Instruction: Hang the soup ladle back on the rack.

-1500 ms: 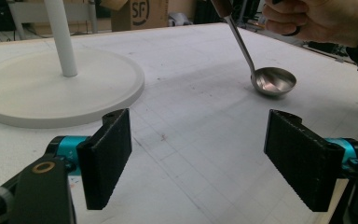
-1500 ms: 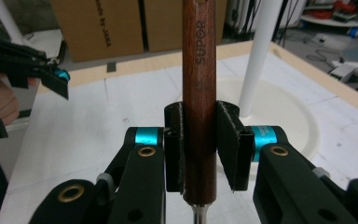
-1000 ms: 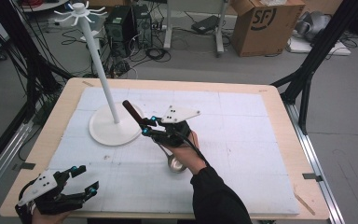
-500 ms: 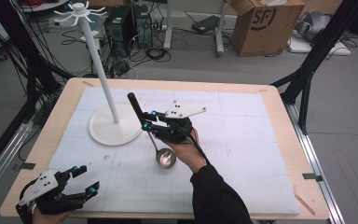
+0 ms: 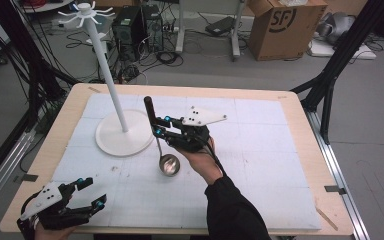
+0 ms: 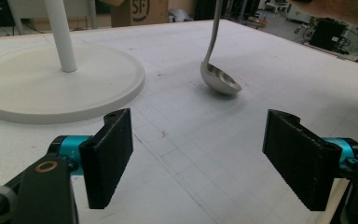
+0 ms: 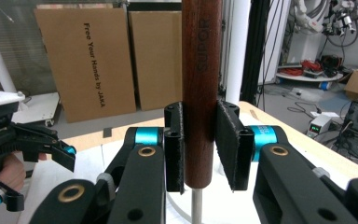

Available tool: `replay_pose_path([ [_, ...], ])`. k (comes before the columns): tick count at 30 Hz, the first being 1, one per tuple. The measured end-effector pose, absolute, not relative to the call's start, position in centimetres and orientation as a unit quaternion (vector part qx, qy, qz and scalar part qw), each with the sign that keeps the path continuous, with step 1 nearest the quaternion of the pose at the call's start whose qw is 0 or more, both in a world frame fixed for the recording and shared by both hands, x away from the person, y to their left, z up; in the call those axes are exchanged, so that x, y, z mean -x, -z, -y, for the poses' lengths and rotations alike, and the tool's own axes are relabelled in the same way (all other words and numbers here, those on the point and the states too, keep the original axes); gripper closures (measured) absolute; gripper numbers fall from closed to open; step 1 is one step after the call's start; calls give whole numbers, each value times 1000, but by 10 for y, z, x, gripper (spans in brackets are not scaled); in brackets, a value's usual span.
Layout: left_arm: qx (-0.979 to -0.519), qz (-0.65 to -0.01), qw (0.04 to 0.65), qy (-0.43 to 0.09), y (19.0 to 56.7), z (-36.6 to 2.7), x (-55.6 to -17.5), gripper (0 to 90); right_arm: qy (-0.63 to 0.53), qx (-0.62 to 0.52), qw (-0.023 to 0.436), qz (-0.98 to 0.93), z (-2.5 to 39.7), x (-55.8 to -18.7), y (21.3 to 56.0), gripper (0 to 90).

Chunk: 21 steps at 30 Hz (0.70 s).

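Even, bright overhead light; soft shadows on table [image 5: 260, 165]; high view slightly soft; no glare.

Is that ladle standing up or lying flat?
Upright: the ladle hangs bowl-down, its wooden handle clamped between the right gripper's fingers.

Right gripper [image 5: 156, 125] raised mid-table, jaws clamped, forearm reaching in from bottom edge. Left gripper [image 5: 87, 192] low at near-left corner, jaws spread wide, hand beneath.
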<state>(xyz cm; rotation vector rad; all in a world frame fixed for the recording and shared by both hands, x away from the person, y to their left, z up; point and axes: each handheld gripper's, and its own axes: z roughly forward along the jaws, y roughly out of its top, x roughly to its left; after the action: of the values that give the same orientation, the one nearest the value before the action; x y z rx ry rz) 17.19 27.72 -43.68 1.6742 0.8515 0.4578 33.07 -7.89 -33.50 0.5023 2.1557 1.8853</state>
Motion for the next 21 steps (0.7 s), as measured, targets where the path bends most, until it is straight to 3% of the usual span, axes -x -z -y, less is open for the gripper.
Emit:
replay_pose_path([
  [21,-713,-363,568,-194,437,-277,-172,250,-654,-176,121,-726,85,-330,334,735],
])
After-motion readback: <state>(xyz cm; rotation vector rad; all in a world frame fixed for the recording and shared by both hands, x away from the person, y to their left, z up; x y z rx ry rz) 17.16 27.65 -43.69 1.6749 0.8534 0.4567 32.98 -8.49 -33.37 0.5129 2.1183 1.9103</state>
